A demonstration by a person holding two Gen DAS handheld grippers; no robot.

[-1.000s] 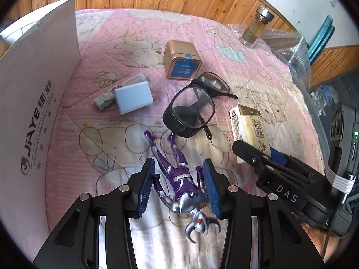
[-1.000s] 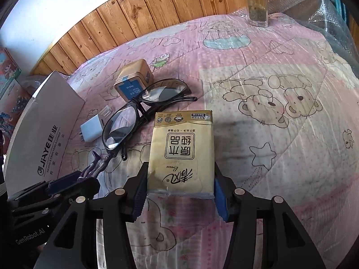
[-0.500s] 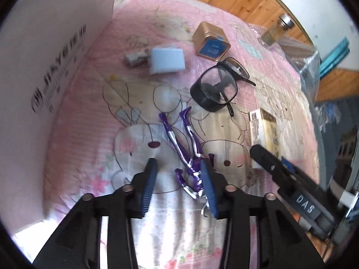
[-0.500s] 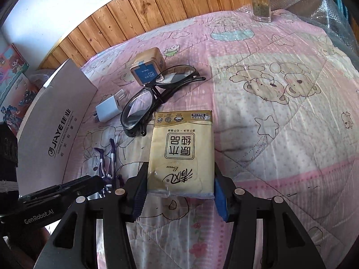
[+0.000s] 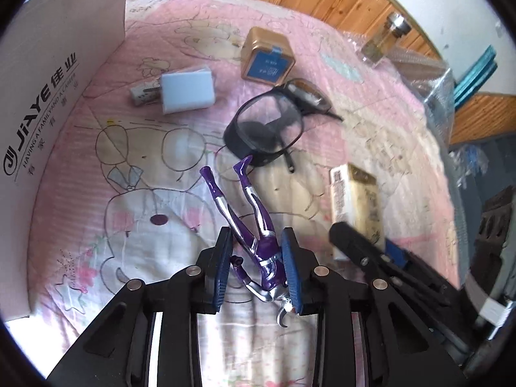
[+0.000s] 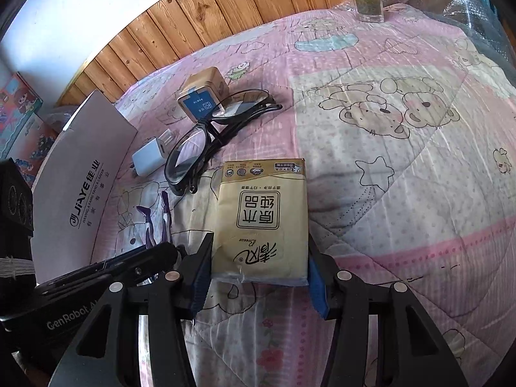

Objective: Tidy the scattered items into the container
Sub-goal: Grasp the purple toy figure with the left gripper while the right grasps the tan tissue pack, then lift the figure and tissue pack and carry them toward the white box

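Note:
My left gripper is shut on a purple and silver toy figure, held above the pink quilt with its legs pointing away. My right gripper is shut on a yellow tissue pack, also lifted; the pack shows in the left wrist view too. The white JIAYE cardboard box stands at the left, also in the right wrist view. On the quilt lie black glasses, a white charger and a gold tin with a blue label.
A glass jar with a metal lid stands at the far edge near bubble wrap. A wooden wall panel runs behind the bed. The quilt to the right is bare.
The left gripper closed on the toy figure and lifted it off the quilt, swinging toward the box. The right gripper rose with the tissue pack held.

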